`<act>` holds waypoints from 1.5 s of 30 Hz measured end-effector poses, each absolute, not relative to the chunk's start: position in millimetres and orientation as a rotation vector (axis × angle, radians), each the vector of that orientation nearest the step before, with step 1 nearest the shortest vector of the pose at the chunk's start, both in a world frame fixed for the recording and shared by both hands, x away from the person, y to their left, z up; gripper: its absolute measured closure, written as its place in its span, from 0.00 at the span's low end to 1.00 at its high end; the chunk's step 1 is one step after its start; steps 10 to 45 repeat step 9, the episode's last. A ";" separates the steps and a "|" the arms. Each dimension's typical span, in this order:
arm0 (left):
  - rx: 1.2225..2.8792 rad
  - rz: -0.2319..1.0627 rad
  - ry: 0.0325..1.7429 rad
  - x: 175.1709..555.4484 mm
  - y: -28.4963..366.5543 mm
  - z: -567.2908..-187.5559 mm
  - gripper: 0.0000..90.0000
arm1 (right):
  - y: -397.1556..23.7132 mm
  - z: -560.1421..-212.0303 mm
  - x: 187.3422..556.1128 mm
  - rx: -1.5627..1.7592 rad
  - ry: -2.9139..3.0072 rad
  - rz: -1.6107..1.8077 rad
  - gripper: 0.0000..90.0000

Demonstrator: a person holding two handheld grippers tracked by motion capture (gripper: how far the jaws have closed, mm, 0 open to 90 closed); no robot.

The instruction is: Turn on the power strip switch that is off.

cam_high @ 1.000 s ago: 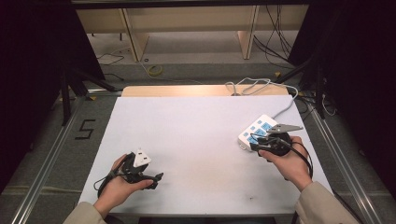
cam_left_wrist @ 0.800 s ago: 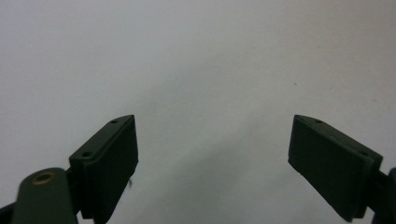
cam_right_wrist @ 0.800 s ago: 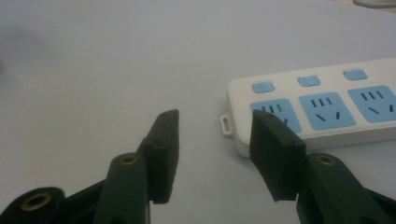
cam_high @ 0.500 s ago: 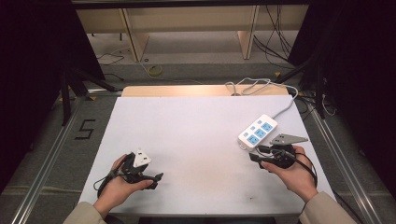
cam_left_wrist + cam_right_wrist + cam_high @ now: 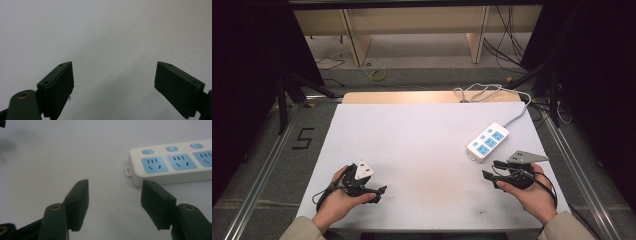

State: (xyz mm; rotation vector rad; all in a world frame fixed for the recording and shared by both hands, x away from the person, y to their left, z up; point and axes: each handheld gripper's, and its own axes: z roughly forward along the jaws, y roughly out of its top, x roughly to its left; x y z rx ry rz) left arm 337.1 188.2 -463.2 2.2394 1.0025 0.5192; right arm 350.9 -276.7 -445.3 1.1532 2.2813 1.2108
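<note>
My left claw [image 5: 379, 190] rests low on the white surface [image 5: 412, 145] near its front left, jaws spread wide and holding nothing, well apart from the power strip [image 5: 488, 141]. My right claw [image 5: 489, 170] sits at the front right, jaws likewise wide and empty, and is much the nearer of the two. The strip lies just beyond and beside it, its long axis running diagonally away to the right, cord end far, its near short end just past one jaw.
</note>
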 end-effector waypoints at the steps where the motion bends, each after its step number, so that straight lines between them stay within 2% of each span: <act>1: 2.240 0.519 1.003 337.1 188.2 -463.3 0.17 | -277.0 -445.3 350.3 1.155 2.280 1.215 0.44; 45: 2.247 0.505 0.998 336.5 185.5 -464.0 0.17 | -278.8 -446.2 348.5 1.160 2.270 1.232 0.42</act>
